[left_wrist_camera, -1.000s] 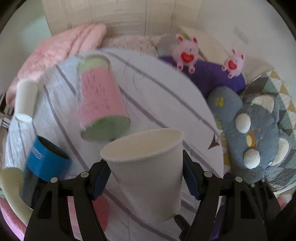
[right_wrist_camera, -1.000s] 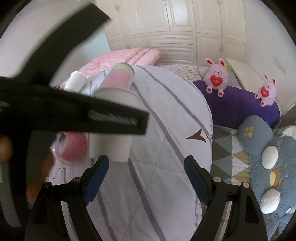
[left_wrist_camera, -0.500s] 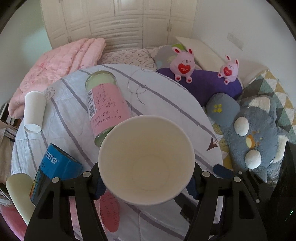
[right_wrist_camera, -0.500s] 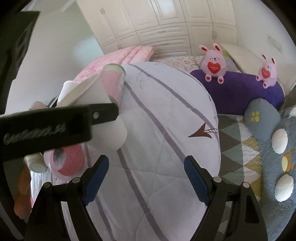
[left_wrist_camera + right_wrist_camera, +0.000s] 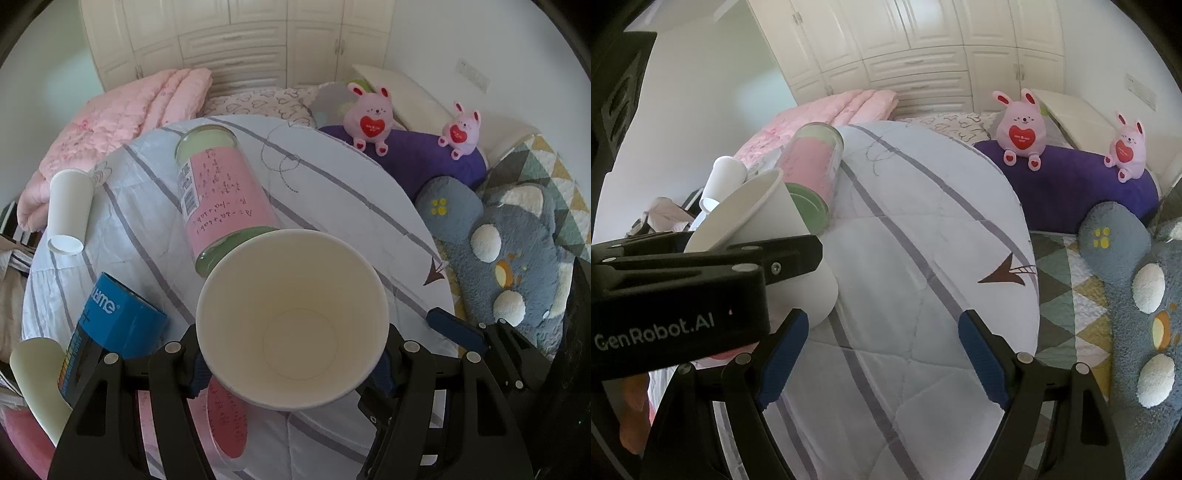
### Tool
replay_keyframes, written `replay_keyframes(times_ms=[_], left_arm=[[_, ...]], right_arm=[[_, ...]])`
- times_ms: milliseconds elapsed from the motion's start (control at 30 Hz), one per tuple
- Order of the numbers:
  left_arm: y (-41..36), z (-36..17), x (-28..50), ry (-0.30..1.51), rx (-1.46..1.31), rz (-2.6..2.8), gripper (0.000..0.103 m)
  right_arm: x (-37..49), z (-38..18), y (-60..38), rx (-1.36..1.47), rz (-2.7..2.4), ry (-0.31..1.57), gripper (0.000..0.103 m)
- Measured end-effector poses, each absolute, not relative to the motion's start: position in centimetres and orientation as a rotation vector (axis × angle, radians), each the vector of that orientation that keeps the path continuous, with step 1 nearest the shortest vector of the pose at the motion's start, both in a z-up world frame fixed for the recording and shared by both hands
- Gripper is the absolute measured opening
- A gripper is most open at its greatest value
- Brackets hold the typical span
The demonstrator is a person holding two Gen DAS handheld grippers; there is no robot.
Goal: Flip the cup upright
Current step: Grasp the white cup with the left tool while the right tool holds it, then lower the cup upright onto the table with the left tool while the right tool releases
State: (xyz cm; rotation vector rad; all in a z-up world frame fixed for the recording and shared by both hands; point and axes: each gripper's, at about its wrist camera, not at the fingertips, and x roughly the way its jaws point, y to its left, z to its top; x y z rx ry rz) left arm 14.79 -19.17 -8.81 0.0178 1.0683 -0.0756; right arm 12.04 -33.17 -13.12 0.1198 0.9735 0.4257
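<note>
Left gripper (image 5: 291,363) around tilted cup (image 5: 291,317)

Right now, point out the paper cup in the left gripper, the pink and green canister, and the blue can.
paper cup (image 5: 291,317), left wrist view, on its inner wall.
pink and green canister (image 5: 225,192), left wrist view, on the pink label of its side.
blue can (image 5: 118,321), left wrist view, on its blue side.
</note>
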Motion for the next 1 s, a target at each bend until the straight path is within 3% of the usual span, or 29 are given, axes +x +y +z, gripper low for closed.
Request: replay_keyframes(times_ms=[533, 667, 833, 1000], left_arm=[[-19.3, -9.4, 14.0, 1.088, 0.034, -0.103, 0.07], [-20.0, -9.4, 13.7, 1.094, 0.048, -0.123, 0.087], [-20.5, -8.9, 13.0, 1.067, 0.106, -0.115, 0.095], [-19.9, -8.4, 12.4, 1.06, 0.106, -0.107, 0.096]], right_arm=[[12.4, -13.4, -32.6, 0.099, 0.407, 0.979, 0.085], [12.2, -13.4, -32.5, 0.089, 0.403, 0.983, 0.085], [11.7, -13.4, -32.4, 0.084, 0.4, 0.987, 0.085], [11.3, -12.9, -32.3, 0.092, 0.399, 0.984, 0.085]])
